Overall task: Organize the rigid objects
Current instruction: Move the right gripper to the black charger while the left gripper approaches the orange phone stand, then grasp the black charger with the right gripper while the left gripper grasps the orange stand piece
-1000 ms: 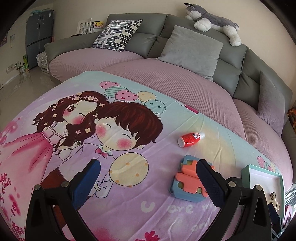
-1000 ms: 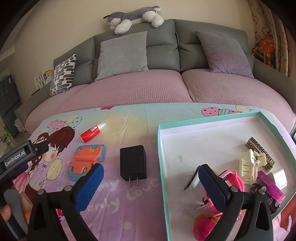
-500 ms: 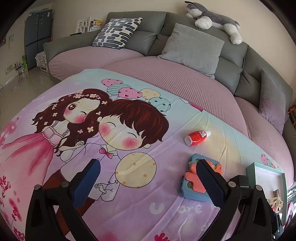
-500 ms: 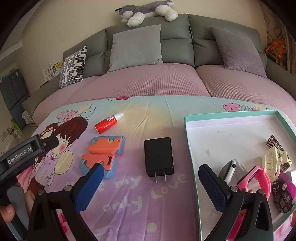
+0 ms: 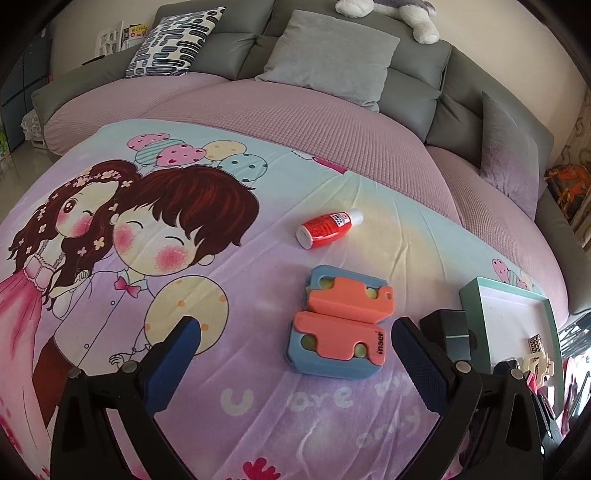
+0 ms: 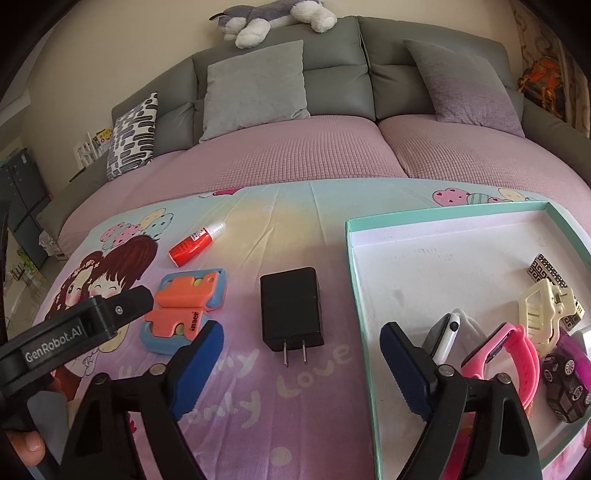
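Observation:
On the cartoon cloth lie a red glue bottle (image 5: 328, 229) (image 6: 195, 243), an orange-and-blue folding block (image 5: 341, 325) (image 6: 183, 314) and a black plug charger (image 6: 291, 308) (image 5: 448, 334). A teal-rimmed white tray (image 6: 354, 280) (image 5: 476, 295) at the right holds a pink watch (image 6: 511, 350), a white clip (image 6: 543, 314), a toy car (image 6: 563, 380) and other small items. My left gripper (image 5: 295, 354) is open and empty, just short of the block. My right gripper (image 6: 301, 354) is open and empty, just short of the charger's prongs.
A pink-covered grey sofa (image 6: 295, 155) with cushions (image 6: 255, 88) runs behind the cloth, a plush dog (image 6: 273, 18) on its back. The left gripper's body (image 6: 74, 332) shows at the left of the right wrist view, close to the block.
Both grippers have moved left and closer to the cloth. The block now sits between the left fingers' line, and the charger between the right fingers' line. Both stay open.

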Demonstrator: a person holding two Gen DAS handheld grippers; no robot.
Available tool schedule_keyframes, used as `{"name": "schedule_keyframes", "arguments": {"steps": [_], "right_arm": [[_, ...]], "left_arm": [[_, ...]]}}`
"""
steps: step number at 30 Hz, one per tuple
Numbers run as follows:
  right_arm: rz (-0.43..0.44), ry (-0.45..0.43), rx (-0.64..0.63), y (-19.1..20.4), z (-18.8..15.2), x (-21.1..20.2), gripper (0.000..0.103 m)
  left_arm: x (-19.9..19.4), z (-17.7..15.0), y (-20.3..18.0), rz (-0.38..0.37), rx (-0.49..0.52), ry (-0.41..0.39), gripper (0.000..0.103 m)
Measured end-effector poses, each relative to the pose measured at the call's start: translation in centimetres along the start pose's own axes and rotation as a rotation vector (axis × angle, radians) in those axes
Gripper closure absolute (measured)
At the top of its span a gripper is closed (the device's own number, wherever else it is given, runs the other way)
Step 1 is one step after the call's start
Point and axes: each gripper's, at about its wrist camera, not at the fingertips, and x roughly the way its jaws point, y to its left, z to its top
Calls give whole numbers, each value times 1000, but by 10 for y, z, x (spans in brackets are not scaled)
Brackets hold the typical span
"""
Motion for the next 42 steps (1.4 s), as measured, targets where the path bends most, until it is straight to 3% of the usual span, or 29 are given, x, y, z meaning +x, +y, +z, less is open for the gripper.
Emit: {"name": "schedule_keyframes", "arguments": {"steps": [5, 9, 13, 27, 42], "right_arm": [[-19, -28, -60, 5, 1, -3, 28], [-3, -24, -89, 12, 1, 0, 43], [-8, 7, -113, 17, -2, 10, 50], [-20, 40, -99, 18, -6, 28, 61], [-15, 52, -103, 16, -8, 24, 61]], "left_arm": [[8, -3, -7, -6, 30, 39, 0], [11, -3, -5, 11, 26, 53, 0], [12, -3, 2, 31, 14, 56, 0], [23, -4, -2, 2, 45, 98, 0], [37, -8, -14, 21, 77, 132, 0]]}}
